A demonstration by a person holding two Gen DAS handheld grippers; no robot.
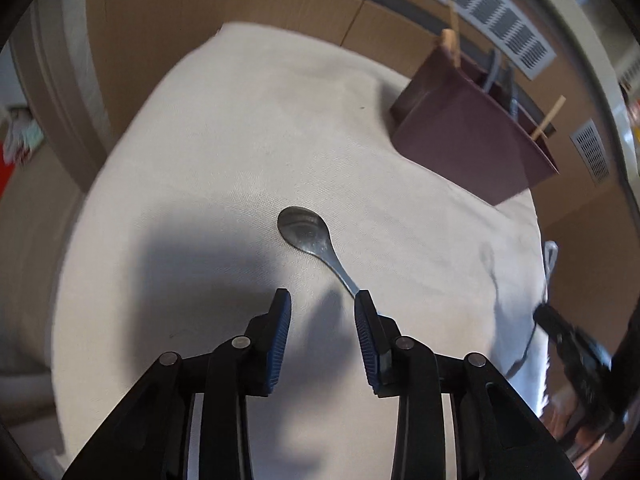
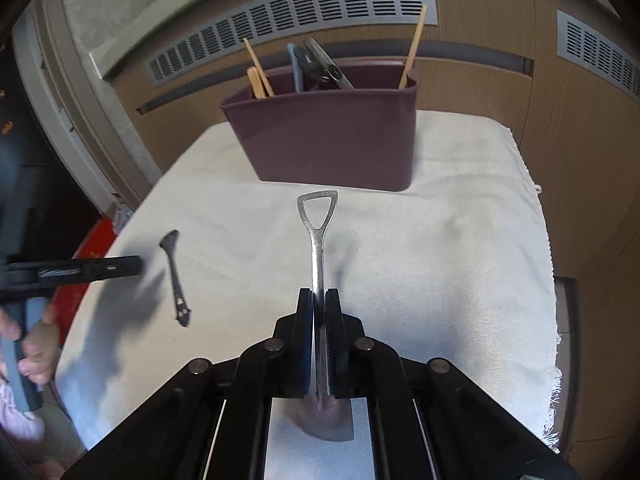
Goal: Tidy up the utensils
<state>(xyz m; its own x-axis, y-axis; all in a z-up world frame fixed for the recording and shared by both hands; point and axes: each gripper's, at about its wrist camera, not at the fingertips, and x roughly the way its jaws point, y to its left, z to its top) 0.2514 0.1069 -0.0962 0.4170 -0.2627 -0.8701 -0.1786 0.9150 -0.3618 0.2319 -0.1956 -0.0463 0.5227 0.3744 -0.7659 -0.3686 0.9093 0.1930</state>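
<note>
While my right tool [image 2: 319, 300] clamps the shovel-shaped steel spoon [image 2: 318, 236], my left tool [image 1: 323, 312] hangs part-open, holding nothing, over the grey metal spoon [image 1: 308, 232] on the white-clothed counter [image 1: 224, 140]; I'd straddle its handle squarely before closing.

The cloth [image 2: 440, 220] is white with a fine weave, the utensil box [image 2: 332, 136] is dark plum, the spoon [image 1: 306, 232] is silver-grey, and the vent [image 2: 288, 20] is grey with dark slots.

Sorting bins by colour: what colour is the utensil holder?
Dark plum purple; the utensil holder shows best in the right wrist view.
</note>
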